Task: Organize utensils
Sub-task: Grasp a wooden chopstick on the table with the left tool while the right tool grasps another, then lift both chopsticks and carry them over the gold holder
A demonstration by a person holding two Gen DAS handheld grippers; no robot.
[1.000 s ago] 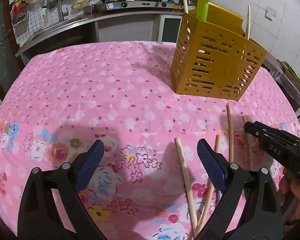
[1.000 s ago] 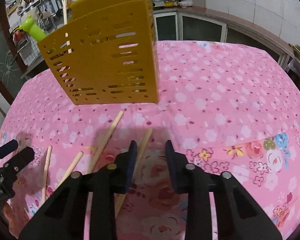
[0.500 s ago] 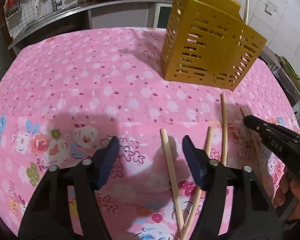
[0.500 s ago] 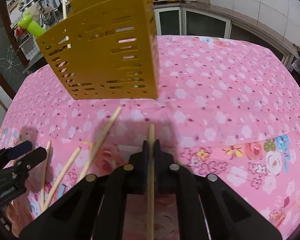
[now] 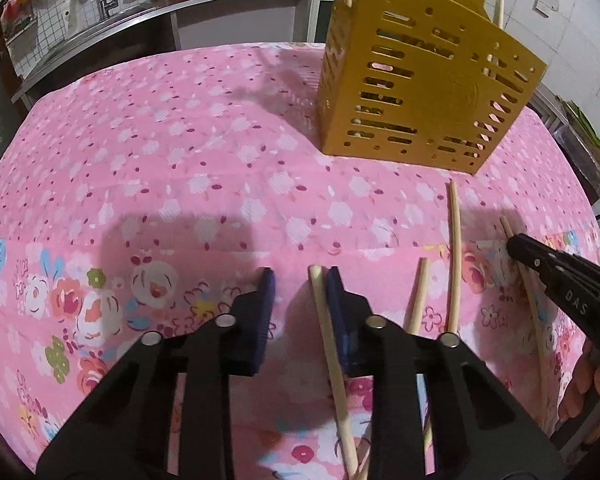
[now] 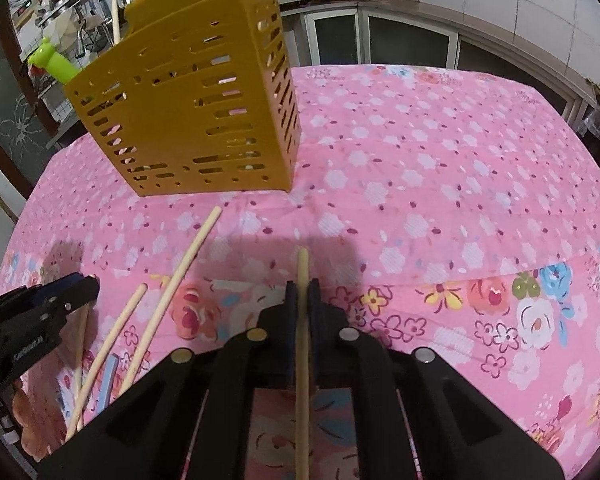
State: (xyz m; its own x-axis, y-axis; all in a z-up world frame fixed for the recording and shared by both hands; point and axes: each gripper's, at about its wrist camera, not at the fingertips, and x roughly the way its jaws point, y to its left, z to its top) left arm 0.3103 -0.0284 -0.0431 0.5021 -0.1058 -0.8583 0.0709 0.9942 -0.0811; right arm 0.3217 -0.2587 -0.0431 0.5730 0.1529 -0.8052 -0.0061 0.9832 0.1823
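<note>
Left gripper point(image 5: 298, 280): jaws part-open — narrower than a second ago — straddling a chopstick point(image 5: 330, 344) that touches only the right pad. Two loose chopsticks point(image 5: 455, 256) lie between the grippers near the desk's front edge. Right gripper point(image 6: 303, 294): jaws clamped on another chopstick point(image 6: 302, 344), gripped since half a second ago. Yellow holder point(image 6: 188, 104) stands toward the far edge — open pink cloth point(image 6: 440, 184) to its right.
</note>
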